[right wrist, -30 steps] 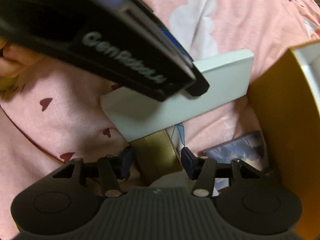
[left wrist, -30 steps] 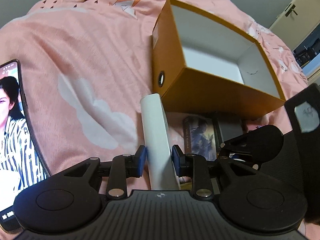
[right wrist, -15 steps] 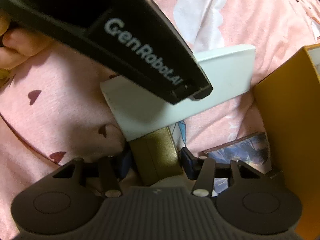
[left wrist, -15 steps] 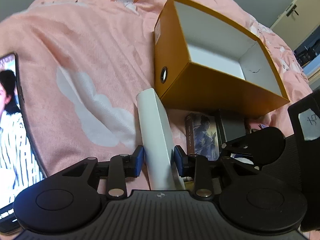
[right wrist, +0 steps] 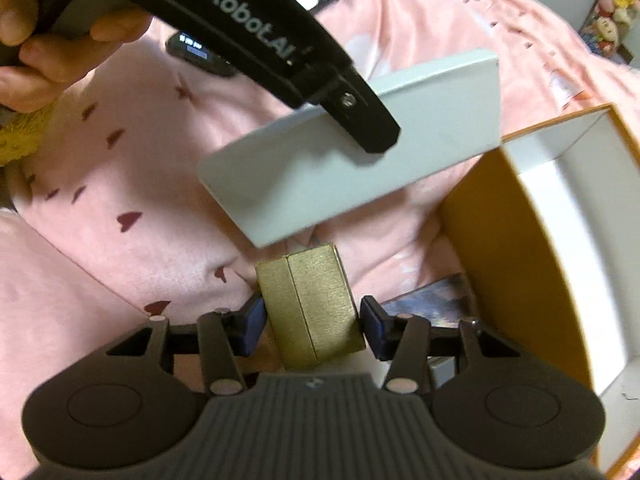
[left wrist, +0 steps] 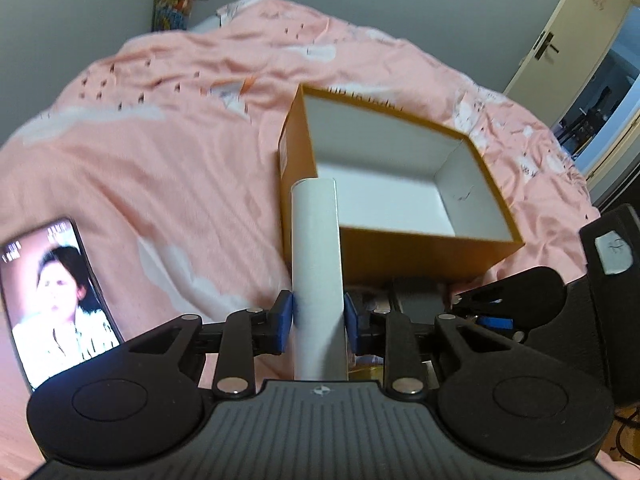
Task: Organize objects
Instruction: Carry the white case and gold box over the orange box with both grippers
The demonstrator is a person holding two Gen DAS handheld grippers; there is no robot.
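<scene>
My left gripper [left wrist: 318,320] grips a flat white box [left wrist: 316,248] edge-on. Its blue pads press both faces and the jaws are closing on it. The white box's far end overlaps the near left corner of an open orange box [left wrist: 420,248] with a white inside, standing on the pink bed. In the right wrist view the same white box [right wrist: 440,128] hangs above the bedding under the left gripper's black fingers [right wrist: 360,120]. My right gripper [right wrist: 314,324] is shut on a small gold box [right wrist: 316,308], lifted off the bed just left of the orange box [right wrist: 500,240].
A phone [left wrist: 56,300] with a lit screen lies on the bed at the left. A picture-printed pack [right wrist: 432,300] lies by the orange box's near wall. A person's hand [right wrist: 60,40] holds the left gripper. A door [left wrist: 560,40] stands at the far right.
Both grippers have risen off the bedding with their boxes. The white box's end now overlaps the orange box's corner, and more of the orange box's inside shows.
</scene>
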